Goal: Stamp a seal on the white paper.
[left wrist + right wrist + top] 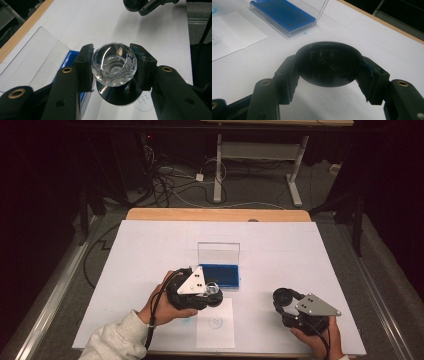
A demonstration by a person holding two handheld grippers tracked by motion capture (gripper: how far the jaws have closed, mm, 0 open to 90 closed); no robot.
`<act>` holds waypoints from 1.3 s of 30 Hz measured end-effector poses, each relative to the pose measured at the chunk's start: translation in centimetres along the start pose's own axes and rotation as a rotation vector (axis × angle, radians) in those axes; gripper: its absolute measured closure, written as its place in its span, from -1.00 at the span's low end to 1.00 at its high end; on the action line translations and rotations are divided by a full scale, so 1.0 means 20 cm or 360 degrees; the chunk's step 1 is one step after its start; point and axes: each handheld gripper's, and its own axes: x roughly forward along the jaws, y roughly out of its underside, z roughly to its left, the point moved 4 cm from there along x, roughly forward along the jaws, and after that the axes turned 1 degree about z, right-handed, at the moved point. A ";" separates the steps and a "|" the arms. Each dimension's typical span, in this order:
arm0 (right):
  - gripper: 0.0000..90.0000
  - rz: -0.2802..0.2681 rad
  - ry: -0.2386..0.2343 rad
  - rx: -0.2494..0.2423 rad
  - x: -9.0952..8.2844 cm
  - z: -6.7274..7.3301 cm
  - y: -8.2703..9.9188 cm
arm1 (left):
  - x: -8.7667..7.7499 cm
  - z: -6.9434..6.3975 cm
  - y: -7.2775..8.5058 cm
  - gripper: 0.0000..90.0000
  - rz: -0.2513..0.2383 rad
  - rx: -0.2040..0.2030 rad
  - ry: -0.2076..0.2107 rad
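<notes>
Stamp [114, 65] with a faceted clear knob and a black round base was held between the jaws of the left gripper [114, 68], both pads pressed against the knob's sides, the base hanging just below the jaws. In the high view, this stamp [212, 292] was seen just in front of the ink pad case [220, 275], at that case's near left corner and above the far edge of the white paper sheet [216, 322]. Ink pad case: a shallow clear box with a blue pad, its clear lid [218, 253] stood upright at the far side; taken here as the landmark. Paper sheet: laid flat just in front of the case, toward the person, with a faint round mark [215, 322] on it; a small blue smudge [188, 320] was noted on the table cover beside the sheet's left edge. Black round cap [329, 63]: gripped at its rim between the jaws of the right gripper [329, 67], hollow side up, lifted off the surface. In the high view this right gripper [283, 297] was placed to the right of the case and somewhat nearer the person, well apart from the left gripper [212, 295]. White table cover [150, 250]: spread under the case, with a wooden table edge [215, 214] exposed behind the case at the far side.
</notes>
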 end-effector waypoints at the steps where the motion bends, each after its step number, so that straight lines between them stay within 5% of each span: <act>1: -0.15 0.0001 -0.0003 -0.0003 0.00 0.00 0.00 | 0.00 -0.01 0.01 0.23 0.0001 0.0000 0.0004; 8: -0.15 0.0010 -0.0008 -0.0005 0.01 0.01 0.00 | 0.05 -0.05 0.05 0.23 -0.0008 -0.0006 0.0020; 21: -0.15 0.0020 -0.0014 -0.0013 0.01 0.01 0.00 | 0.15 -0.15 0.13 0.23 0.0104 0.0002 0.0130; 39: -0.15 0.0027 -0.0017 -0.0012 0.01 0.01 0.01 | 0.22 -0.17 0.18 0.23 0.0193 0.0022 0.0164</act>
